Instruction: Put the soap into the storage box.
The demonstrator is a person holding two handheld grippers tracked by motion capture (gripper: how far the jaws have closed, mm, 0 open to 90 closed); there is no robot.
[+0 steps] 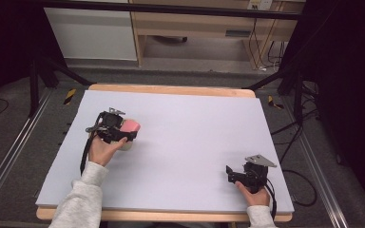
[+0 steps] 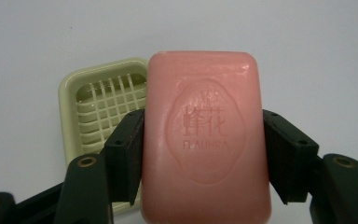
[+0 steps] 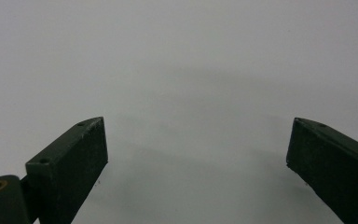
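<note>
A pink bar of soap (image 2: 205, 135) with a stamped oval logo is clamped between the two black jaws of my left gripper (image 2: 204, 140), which is shut on its long sides. Behind and below it lies a pale yellow soap dish (image 2: 98, 112) with a slatted grid, partly hidden by the soap. In the high view the left gripper (image 1: 123, 135) holds the pink soap (image 1: 130, 126) over the dish (image 1: 126, 145) at the table's left. My right gripper (image 1: 230, 175) rests at the front right, and in its own view the right gripper (image 3: 198, 149) stands open over bare surface.
A pale lilac sheet (image 1: 185, 128) covers the wooden table (image 1: 171, 89). Black frame legs (image 1: 38, 80) and cables (image 1: 294, 133) stand on the floor around it. A wooden desk (image 1: 195, 23) is at the back.
</note>
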